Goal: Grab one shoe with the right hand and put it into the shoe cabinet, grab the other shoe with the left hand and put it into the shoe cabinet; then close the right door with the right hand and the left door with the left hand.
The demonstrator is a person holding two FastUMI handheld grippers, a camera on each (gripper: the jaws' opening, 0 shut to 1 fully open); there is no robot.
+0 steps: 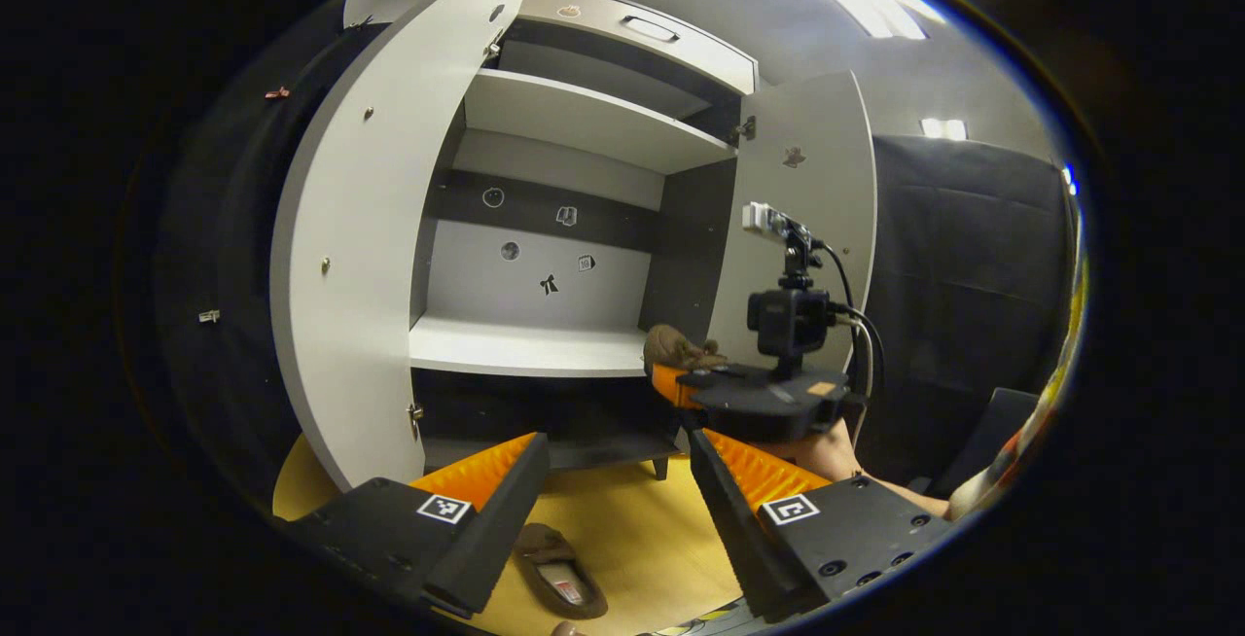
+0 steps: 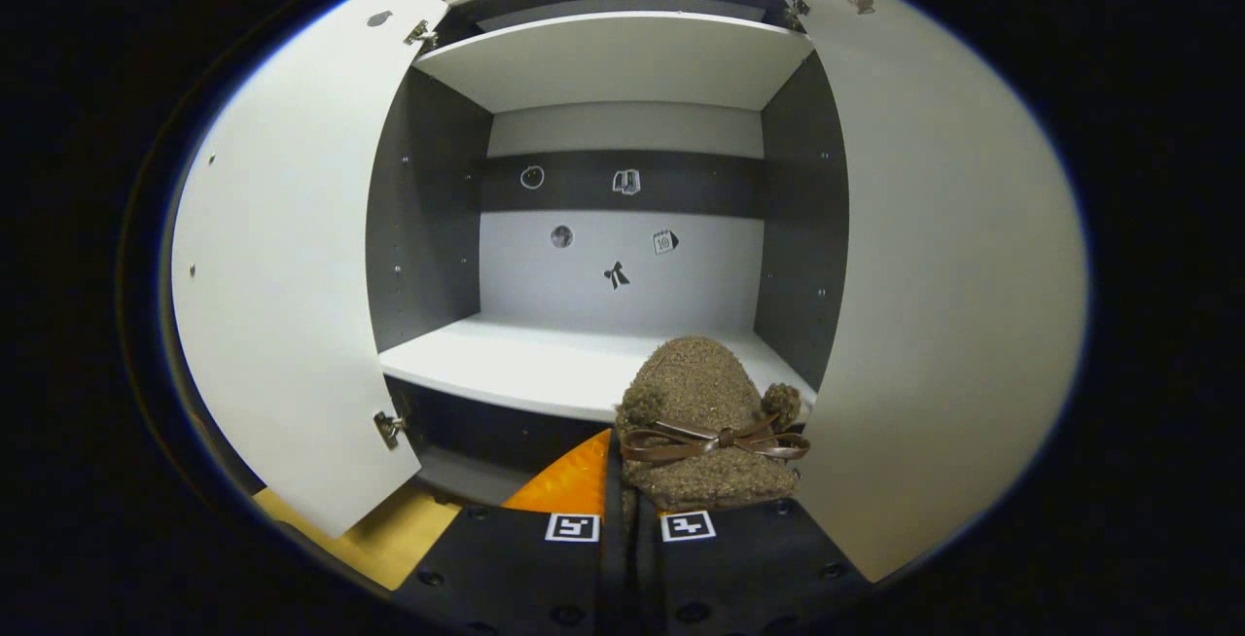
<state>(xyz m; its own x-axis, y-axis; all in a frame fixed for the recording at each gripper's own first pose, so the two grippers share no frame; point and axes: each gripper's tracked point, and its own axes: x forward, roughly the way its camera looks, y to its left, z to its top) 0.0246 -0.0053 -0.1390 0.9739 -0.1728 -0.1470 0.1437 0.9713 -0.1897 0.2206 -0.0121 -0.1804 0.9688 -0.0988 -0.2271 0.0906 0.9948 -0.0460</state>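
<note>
1 slipper (image 2: 708,422) in right hand-held gripper (image 2: 629,510)

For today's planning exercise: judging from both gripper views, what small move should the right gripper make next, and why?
Probably ease the right gripper forward over the white shelf before releasing: it grips the brown slipper at the shelf's front edge, and both doors stand open.

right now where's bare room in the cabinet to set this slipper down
The white lower shelf is bare from the left door across to the right wall. The upper shelf is bare too. The crowded spot is the front right corner, where the right hand-held gripper holds the fuzzy slipper.
</note>
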